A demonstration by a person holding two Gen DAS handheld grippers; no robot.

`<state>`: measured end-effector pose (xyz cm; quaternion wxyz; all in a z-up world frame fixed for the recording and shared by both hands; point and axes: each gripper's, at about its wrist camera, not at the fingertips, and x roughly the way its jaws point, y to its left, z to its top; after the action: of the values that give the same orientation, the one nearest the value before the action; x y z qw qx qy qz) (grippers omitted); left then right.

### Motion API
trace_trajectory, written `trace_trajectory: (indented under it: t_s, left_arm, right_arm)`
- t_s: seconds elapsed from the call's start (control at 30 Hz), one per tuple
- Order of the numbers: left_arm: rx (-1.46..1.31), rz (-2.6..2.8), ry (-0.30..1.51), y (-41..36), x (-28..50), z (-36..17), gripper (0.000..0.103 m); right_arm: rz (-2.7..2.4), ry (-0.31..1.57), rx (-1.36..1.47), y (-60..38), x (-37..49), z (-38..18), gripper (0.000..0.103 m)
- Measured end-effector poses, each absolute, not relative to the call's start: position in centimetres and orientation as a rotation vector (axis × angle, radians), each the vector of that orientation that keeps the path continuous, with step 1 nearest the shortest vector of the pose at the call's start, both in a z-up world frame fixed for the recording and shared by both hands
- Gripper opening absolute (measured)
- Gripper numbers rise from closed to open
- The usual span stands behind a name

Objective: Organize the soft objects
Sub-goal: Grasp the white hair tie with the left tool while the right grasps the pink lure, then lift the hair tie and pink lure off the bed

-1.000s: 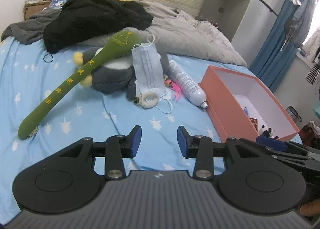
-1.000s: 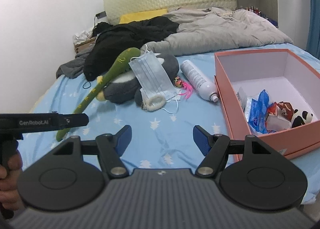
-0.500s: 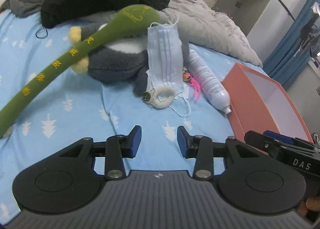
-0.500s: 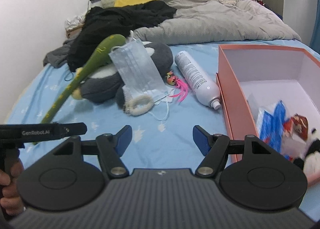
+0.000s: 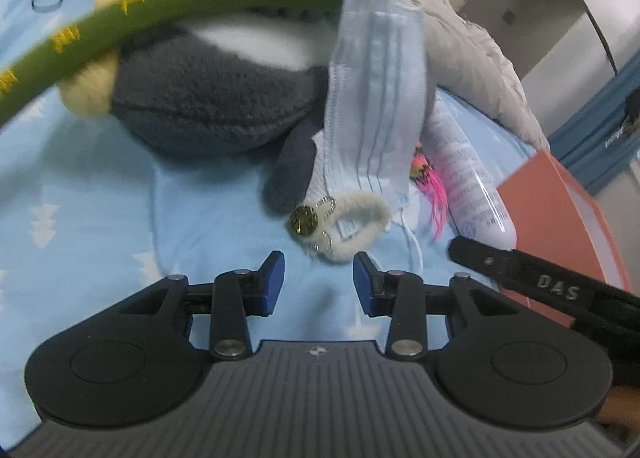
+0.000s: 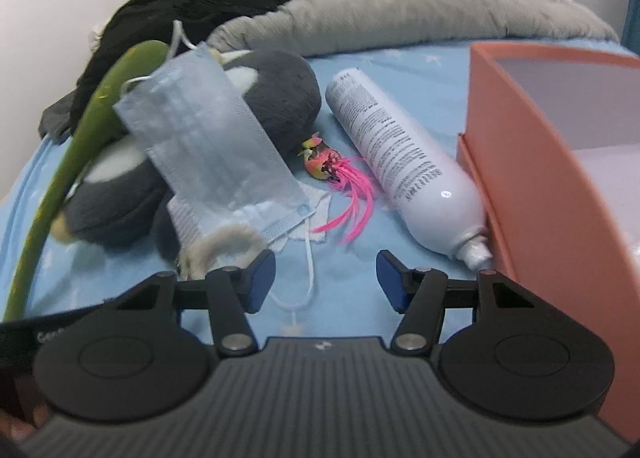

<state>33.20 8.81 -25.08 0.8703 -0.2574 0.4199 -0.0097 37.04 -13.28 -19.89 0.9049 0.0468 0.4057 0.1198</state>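
- The left gripper [image 5: 319, 278] hangs released over the blue bed sheet [image 5: 80, 193], nothing between its blue pads, which sit just short of a fuzzy cream hair tie [image 5: 360, 217] with a round charm.
- The right gripper [image 6: 326, 278] is also released; its jaws have just been closing, with only a white mask strap [image 6: 308, 278] lying between them.
- Beyond, a blue face mask [image 6: 212, 149] leans on a grey plush toy [image 6: 280, 97], under a long green plush stick [image 6: 80, 145].
- A pink feathered toy [image 6: 340, 173] and a white spray can [image 6: 396, 165] lie beside the orange box [image 6: 540, 145] towards the bed's right edge.
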Motion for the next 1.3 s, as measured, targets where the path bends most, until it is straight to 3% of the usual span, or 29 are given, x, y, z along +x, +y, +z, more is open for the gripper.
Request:
trace_trajectory:
  t_s: [0.17,0.27,0.33,0.43,0.47,0.5,0.57,1.3]
  left_arm:
    - [-0.538,0.007,0.868,8.7,35.3,-26.0,0.044]
    - [-0.558,0.003,0.854,8.7,35.9,-26.2,0.038]
    - [-0.530,0.016,0.873,8.4,36.4,-26.3,0.027]
    - [-0.522,0.026,0.869,8.2,36.7,-26.2,0.025]
    - [-0.524,0.027,0.867,8.2,36.7,-26.1,0.025]
    - [-0.523,0.026,0.862,8.3,36.4,-26.0,0.024]
    - [-0.517,0.027,0.857,8.4,36.0,-25.6,0.023]
    - [-0.475,0.041,0.896,7.2,26.5,-20.9,0.023]
  right_arm:
    - [0.209,0.844,0.122,-12.2,39.4,-21.5,0.058]
    - [0.163,0.839,0.136,-11.7,40.4,-22.5,0.058]
    - [0.127,0.848,0.138,-11.5,40.9,-23.1,0.045]
    - [0.082,0.829,0.144,-11.5,41.1,-23.4,0.026]
    - [0.079,0.823,0.153,-11.7,41.1,-23.3,0.014]
    - [0.079,0.825,0.158,-11.9,41.2,-23.3,0.008]
    - [0.078,0.832,0.148,-12.0,41.1,-23.2,0.004]
    - [0.121,0.839,0.106,-12.5,30.5,-18.5,0.004]
